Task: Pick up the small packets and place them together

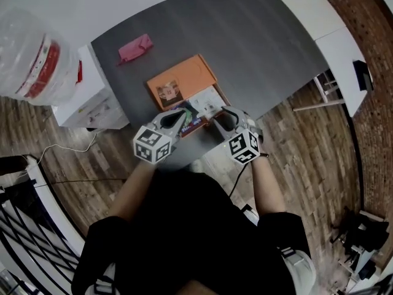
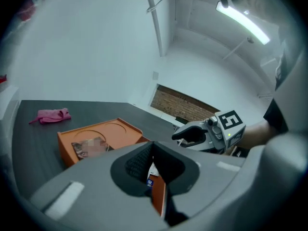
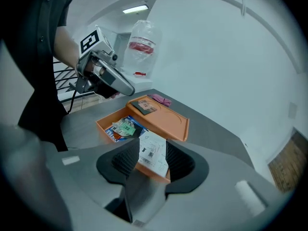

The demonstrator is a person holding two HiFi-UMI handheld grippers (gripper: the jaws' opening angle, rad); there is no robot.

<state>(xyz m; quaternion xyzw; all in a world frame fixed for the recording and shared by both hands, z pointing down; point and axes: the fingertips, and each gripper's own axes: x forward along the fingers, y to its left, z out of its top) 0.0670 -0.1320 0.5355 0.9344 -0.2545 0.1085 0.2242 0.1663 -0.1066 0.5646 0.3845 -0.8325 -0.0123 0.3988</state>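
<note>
Straddling a white packet (image 3: 153,153) in the orange tray (image 3: 174,122), right fingers (image 3: 181,165) stand apart; left fingers (image 2: 136,163) closed.

Packets (image 1: 198,123) in the orange tray (image 1: 190,72) largely hidden behind left hand-held gripper (image 1: 183,114) and right hand-held gripper (image 1: 219,117)

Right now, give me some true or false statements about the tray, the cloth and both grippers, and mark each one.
1. The cloth lies in the tray. False: it lies on the table, apart from the tray.
2. The left gripper has its jaws together. True.
3. A white packet shows between the jaws of the right gripper. True.
4. The tray is blue. False: it is orange.
</note>
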